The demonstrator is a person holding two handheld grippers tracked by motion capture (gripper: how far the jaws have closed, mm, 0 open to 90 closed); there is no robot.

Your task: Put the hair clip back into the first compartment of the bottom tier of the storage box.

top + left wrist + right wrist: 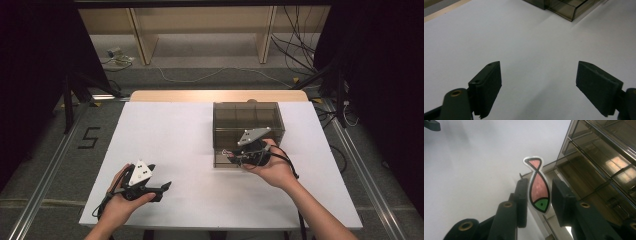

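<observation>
Your left claw [162, 189] rests wide open and empty at 7 o'clock on the table [185, 140]. Your right claw [537, 202], partly closed, carries the fish cutout [537, 186] edgewise, ready for the smoked drawer box [247, 120] at 1 o'clock.

Both my grippers, the left gripper [159, 191] and the right gripper [235, 157], are black, each topped with a grey three-cornered plate and trailing a black cable. Their jaws end in flat dark pads [489, 85] on arms with brass-ringed pivots. My forearms are bare.
</observation>
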